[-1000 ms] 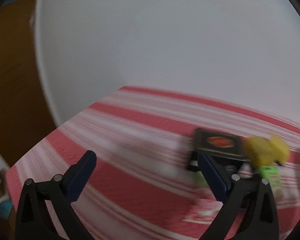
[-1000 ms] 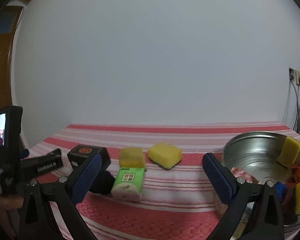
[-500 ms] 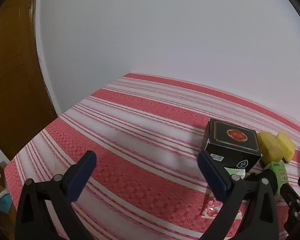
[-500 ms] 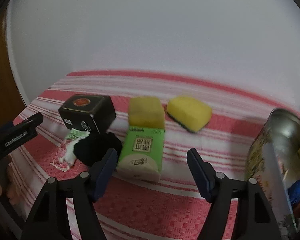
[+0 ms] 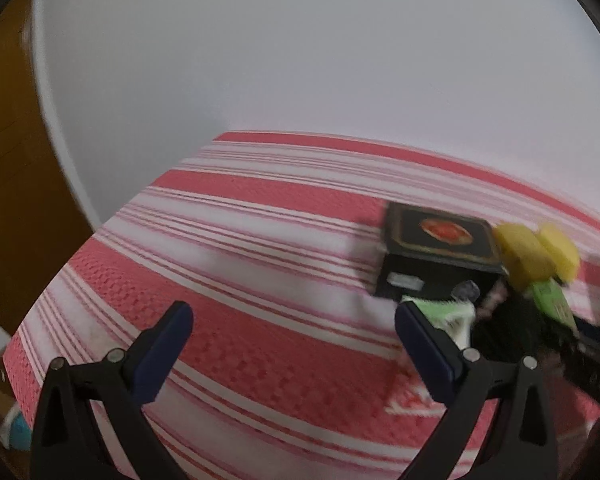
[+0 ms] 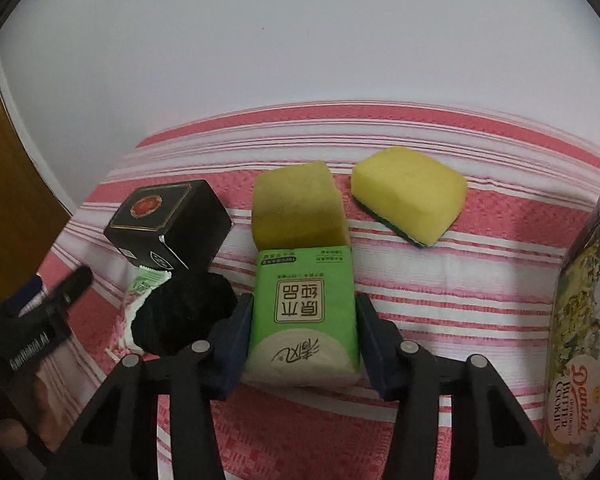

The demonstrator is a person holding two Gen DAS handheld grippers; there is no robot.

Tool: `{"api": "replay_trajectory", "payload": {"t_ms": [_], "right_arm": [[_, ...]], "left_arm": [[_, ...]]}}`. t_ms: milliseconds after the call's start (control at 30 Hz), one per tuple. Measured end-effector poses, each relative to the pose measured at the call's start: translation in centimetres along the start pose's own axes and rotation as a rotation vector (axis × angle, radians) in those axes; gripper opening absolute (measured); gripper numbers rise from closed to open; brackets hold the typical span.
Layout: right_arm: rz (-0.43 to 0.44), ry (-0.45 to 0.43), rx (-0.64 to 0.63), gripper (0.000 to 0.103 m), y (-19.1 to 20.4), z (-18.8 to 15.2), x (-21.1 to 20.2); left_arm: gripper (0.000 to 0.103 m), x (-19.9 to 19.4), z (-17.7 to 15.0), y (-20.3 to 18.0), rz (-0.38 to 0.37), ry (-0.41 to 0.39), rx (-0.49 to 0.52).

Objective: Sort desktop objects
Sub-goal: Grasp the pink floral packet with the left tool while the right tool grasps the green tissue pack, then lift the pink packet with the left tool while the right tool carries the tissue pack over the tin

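A green tissue pack [image 6: 304, 312] lies on the red-and-white striped cloth [image 6: 460, 280], its far end against a yellow sponge [image 6: 298, 208]. My right gripper [image 6: 304, 300] straddles the pack; its jaws are closing and both blue pads touch the pack's sides. A second yellow sponge [image 6: 410, 196] lies to the right. A black box [image 6: 168, 220] stands to the left, with a black round lump [image 6: 184, 316] and a green-white sachet [image 6: 144, 284] in front of it. My left gripper [image 5: 292, 312] hangs open over bare cloth, left of the black box [image 5: 436, 252].
A round butter-cookie tin [image 6: 584, 320] stands at the right edge of the right wrist view. The left gripper's body [image 6: 48, 320] and a hand sit at the lower left there. A wooden door [image 5: 16, 200] lies beyond the table's left edge, with a white wall behind.
My right gripper moved forward and down onto the green tissue pack, and its jaws narrowed from wide open until they touch its sides. The left gripper stayed open and only tilted slightly.
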State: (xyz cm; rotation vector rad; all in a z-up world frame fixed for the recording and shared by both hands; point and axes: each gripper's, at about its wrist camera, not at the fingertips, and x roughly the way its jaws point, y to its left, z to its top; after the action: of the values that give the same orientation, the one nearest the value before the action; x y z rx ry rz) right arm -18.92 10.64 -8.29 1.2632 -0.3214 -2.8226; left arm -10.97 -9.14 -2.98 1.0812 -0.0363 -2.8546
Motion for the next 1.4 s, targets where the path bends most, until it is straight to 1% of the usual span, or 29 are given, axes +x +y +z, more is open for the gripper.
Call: {"api": "replay_trajectory", "payload": {"t_ms": [100, 167, 233, 333, 433, 533, 600, 667, 700, 733, 800, 867, 900, 967, 1000, 1100, 1200, 1300, 1333, 1400], "right_arm": [[0.043, -0.014, 0.032, 0.052, -0.9, -0.2, -0.8], [0.085, -0.062, 0.060, 0.052, -1.5, -0.4, -1.8], [0.094, -0.131, 0.047, 0.052, -1.6, -0.6, -3.3], [0.088, -0.217, 0.004, 0.052, -1.1, -1.1, -5.2], [0.073, -0.256, -0.017, 0.052, -1.1, -1.1, -6.0], [0.071, -0.245, 0.008, 0.052, -1.7, -1.0, -6.0], [0.072, -0.239, 0.022, 0.052, -2.1, -0.7, -6.0], [0.068, -0.240, 0.026, 0.052, -2.0, -0.3, -5.6], [0.066, -0.241, 0.026, 0.052, -1.9, -0.4, -5.7], [0.067, -0.239, 0.025, 0.052, -1.9, -0.5, -5.6], [0.068, -0.236, 0.022, 0.052, -1.8, -0.4, -5.4], [0.068, -0.237, 0.022, 0.052, -1.8, -0.3, -5.2], [0.066, -0.241, 0.023, 0.052, -1.8, -0.3, -5.3], [0.063, -0.251, 0.022, 0.052, -1.8, -0.4, -5.5], [0.060, -0.259, 0.020, 0.052, -1.8, -0.4, -5.6], [0.047, -0.292, 0.005, 0.052, -1.6, -0.5, -6.1], [0.042, -0.310, -0.017, 0.052, -1.3, -0.6, -6.6], [0.038, -0.330, -0.026, 0.052, -1.1, -0.6, -6.9], [0.034, -0.339, -0.029, 0.052, -1.0, -0.7, -7.1], [0.023, -0.365, -0.038, 0.052, -0.9, -0.7, -7.5]], "left_arm": [[0.102, -1.6, -0.7, -1.8, -0.040, -0.041, 0.098], [0.102, -2.1, -1.1, -2.9, -0.069, -0.049, 0.149], [0.102, -1.9, -1.1, -4.4, -0.083, -0.025, 0.207], [0.094, -0.9, -1.0, -5.6, -0.058, 0.014, 0.233], [0.093, 0.3, -0.9, -6.0, -0.059, 0.082, 0.225], [0.094, 1.5, -1.0, -5.8, -0.083, 0.150, 0.209], [0.094, 2.1, -0.8, -5.1, -0.114, 0.173, 0.158], [0.094, 3.0, -0.6, -4.2, -0.166, 0.206, 0.094], [0.092, 3.2, -0.5, -3.9, -0.167, 0.210, 0.060], [0.089, 3.2, -0.5, -3.9, -0.155, 0.206, 0.063], [0.082, 2.9, -0.6, -4.2, -0.165, 0.198, 0.079], [0.070, 2.5, -0.8, -4.5, -0.180, 0.189, 0.094], [0.066, 2.1, -0.9, -4.8, -0.187, 0.184, 0.101], [0.045, 1.6, -1.2, -5.0, -0.200, 0.174, 0.109], [0.041, 1.3, -1.2, -5.4, -0.207, 0.170, 0.111], [0.041, 1.3, -1.1, -5.2, -0.212, 0.170, 0.101], [0.038, 1.0, -1.1, -5.4, -0.211, 0.169, 0.100], [0.038, 1.0, -1.0, -5.1, -0.229, 0.167, 0.069], [0.038, 0.8, -1.0, -4.9, -0.224, 0.162, 0.050], [0.038, -0.2, -1.2, -4.8, -0.188, 0.127, 0.033]]}}
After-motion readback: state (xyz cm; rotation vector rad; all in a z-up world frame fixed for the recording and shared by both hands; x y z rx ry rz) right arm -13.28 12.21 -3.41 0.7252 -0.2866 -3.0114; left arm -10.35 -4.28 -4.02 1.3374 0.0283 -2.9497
